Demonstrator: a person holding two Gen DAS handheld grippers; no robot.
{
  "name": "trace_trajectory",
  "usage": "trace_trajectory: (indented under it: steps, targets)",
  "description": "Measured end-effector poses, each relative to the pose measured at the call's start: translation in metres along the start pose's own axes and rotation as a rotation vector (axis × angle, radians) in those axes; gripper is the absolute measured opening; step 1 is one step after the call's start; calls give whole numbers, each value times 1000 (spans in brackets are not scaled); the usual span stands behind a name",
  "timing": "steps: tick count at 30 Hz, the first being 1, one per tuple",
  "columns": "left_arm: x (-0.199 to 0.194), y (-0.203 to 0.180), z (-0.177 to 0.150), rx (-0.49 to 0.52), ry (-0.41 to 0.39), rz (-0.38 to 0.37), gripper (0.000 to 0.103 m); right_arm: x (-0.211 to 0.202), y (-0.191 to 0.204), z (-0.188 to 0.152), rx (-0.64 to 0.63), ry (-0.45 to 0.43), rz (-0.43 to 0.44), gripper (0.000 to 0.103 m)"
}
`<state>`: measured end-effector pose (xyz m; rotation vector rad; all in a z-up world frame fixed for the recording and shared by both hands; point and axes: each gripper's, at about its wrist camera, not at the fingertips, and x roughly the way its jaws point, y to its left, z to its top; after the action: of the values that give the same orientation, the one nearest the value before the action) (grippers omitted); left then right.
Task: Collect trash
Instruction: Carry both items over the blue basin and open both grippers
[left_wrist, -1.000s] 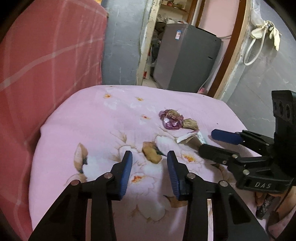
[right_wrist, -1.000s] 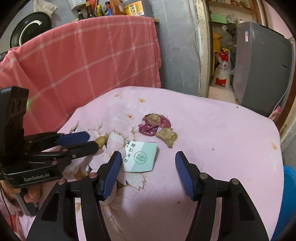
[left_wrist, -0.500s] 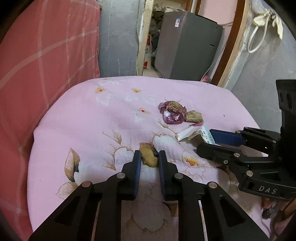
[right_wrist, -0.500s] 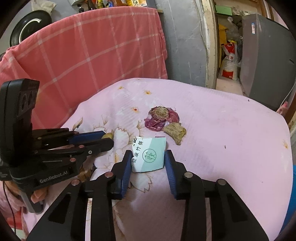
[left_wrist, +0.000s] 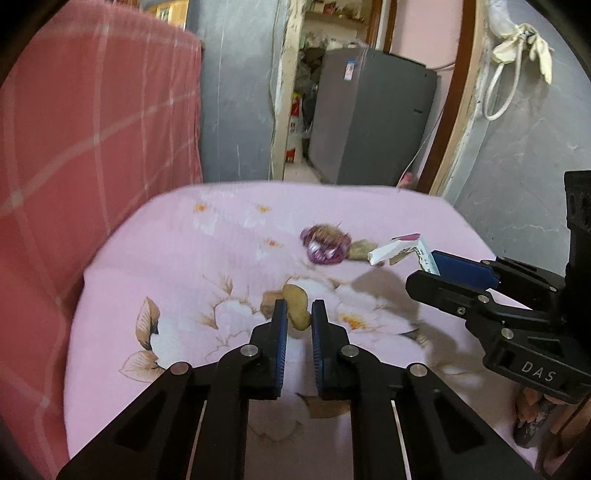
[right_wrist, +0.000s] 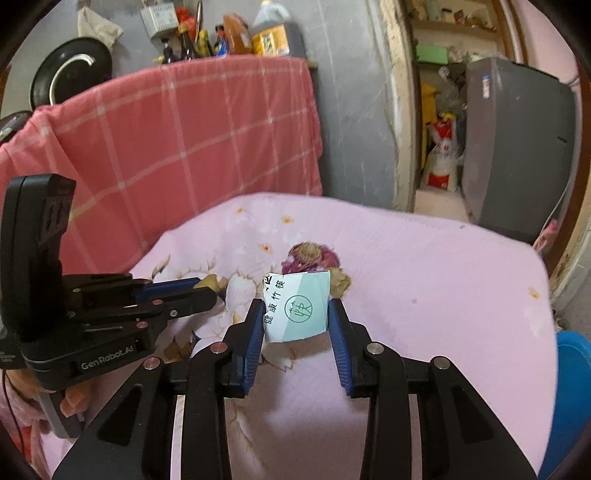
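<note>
A pink floral tablecloth (left_wrist: 192, 258) covers the table beside a red checked cloth (right_wrist: 192, 140). The left gripper (left_wrist: 299, 317) pinches a yellowish scrap (left_wrist: 295, 306); the right gripper (right_wrist: 297, 317) clasps a paper wrapper (right_wrist: 299, 302).

Two grippers, one paper wrapper (right_wrist: 297, 308), one purple onion skin (left_wrist: 325, 246), two brown peel scraps, one grey appliance (left_wrist: 367, 118) and one pink floral cloth (left_wrist: 184, 251) were visible.

The left gripper (left_wrist: 299, 314), wide open a second ago, has been closed on the brown scrap (left_wrist: 296, 306) and raised. The right gripper (right_wrist: 296, 317) has been closed on the paper wrapper (right_wrist: 297, 306), now lifted off the pink cloth (right_wrist: 424, 295).
</note>
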<state>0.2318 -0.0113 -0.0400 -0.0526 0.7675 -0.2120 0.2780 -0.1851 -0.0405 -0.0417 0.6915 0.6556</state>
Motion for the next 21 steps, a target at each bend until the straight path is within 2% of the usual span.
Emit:
trace_trajectory:
  steps: [5, 14, 21]
  targets:
    - [-14, -11, 8, 11, -76, -3, 9, -25, -6, -3, 12, -90, -38, 32]
    - [-47, -46, 27, 14, -273, -49, 9, -95, -22, -5, 25, -324, -176, 32]
    - [-59, -89, 37, 55, -383, -106, 9, -140, -48, -15, 86, -433, -249, 32]
